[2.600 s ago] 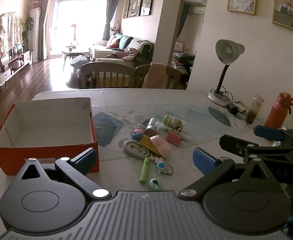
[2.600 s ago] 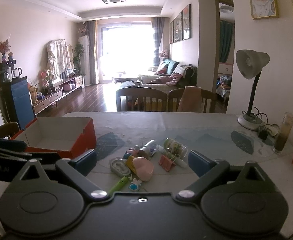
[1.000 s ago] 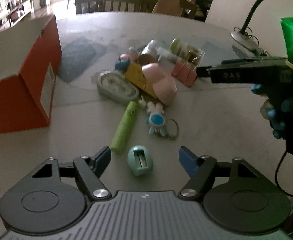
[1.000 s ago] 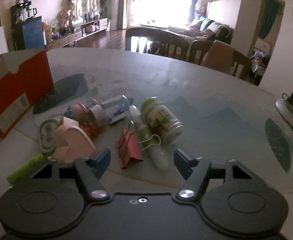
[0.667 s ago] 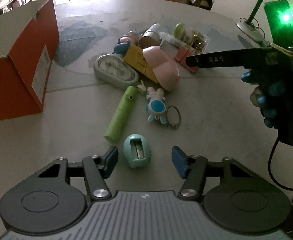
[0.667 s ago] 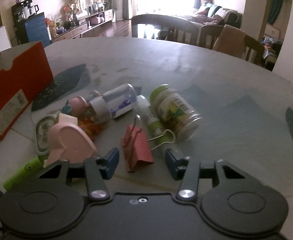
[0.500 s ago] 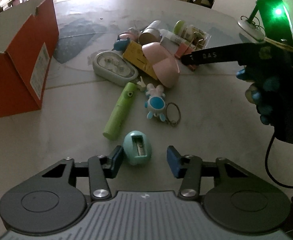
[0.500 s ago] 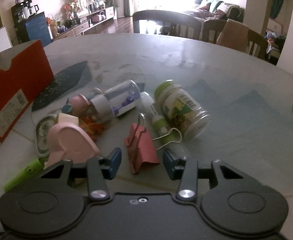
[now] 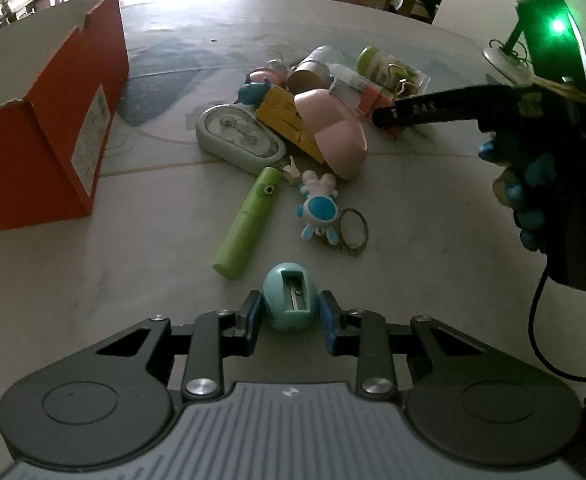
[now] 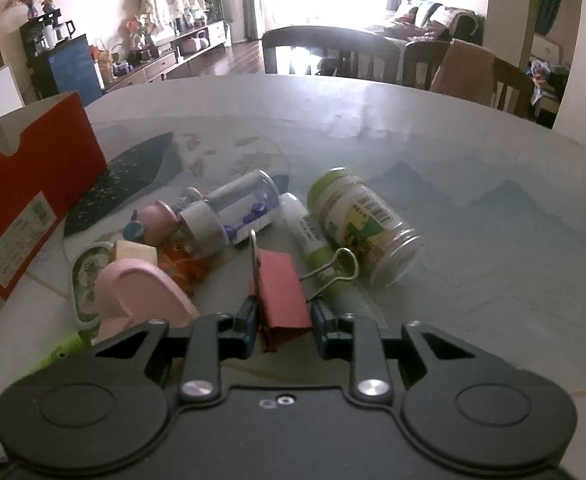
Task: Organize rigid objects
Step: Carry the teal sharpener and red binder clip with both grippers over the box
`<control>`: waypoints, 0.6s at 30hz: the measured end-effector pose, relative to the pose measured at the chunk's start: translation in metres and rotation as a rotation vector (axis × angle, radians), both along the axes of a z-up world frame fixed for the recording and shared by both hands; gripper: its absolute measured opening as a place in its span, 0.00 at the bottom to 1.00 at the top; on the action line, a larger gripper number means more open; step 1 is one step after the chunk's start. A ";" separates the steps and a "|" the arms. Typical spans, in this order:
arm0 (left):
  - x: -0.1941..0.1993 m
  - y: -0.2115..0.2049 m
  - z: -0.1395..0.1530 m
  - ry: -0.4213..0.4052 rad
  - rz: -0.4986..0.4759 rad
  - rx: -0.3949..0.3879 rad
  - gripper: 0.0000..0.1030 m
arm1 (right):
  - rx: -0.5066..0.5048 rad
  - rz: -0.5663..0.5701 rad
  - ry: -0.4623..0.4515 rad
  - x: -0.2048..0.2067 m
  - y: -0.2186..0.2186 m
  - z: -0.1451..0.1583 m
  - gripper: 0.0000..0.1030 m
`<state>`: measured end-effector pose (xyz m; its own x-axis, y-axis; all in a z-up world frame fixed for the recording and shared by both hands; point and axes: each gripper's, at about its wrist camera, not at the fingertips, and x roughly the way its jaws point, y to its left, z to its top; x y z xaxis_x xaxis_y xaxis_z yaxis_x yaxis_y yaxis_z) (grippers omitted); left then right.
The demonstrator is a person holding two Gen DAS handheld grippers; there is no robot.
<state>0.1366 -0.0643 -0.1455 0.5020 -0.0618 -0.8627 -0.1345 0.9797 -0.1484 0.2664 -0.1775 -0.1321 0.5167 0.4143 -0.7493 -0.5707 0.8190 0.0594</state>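
My left gripper (image 9: 291,314) is shut on a teal egg-shaped pencil sharpener (image 9: 290,301) that rests on the table. My right gripper (image 10: 285,320) is shut on a pink binder clip (image 10: 281,284) at the near edge of the pile. The pile holds a pink heart-shaped case (image 9: 331,132), a green tube (image 9: 249,222), a blue-and-white keychain figure (image 9: 319,210), a grey oval case (image 9: 239,142), a clear vial (image 10: 229,210) and a green-lidded jar (image 10: 363,220). An open orange box (image 9: 41,120) stands at the left.
The right gripper's handle and gloved hand (image 9: 541,152) reach in from the right in the left wrist view. A lamp base (image 9: 507,62) stands at the far right of the table. Chairs (image 10: 329,52) line the far edge.
Both grippers came down to the table and closed. The left jaws closed on the teal sharpener, the right jaws closed on the pink binder clip.
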 end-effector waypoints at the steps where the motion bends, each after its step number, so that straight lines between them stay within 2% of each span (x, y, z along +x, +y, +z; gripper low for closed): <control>1: 0.000 0.000 0.001 -0.004 0.003 0.000 0.29 | 0.002 -0.003 -0.002 -0.001 -0.001 0.002 0.26; 10: -0.004 0.000 0.019 -0.061 0.008 0.019 0.29 | 0.033 0.016 -0.021 -0.021 -0.012 0.029 0.26; 18: -0.007 0.019 0.051 -0.157 0.074 0.020 0.29 | 0.067 0.083 -0.059 -0.047 -0.007 0.067 0.26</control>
<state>0.1294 -0.0453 -0.0942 0.6328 -0.0032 -0.7743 -0.1828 0.9711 -0.1534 0.2195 -0.1846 -0.0651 0.5209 0.5058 -0.6876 -0.6407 0.7640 0.0766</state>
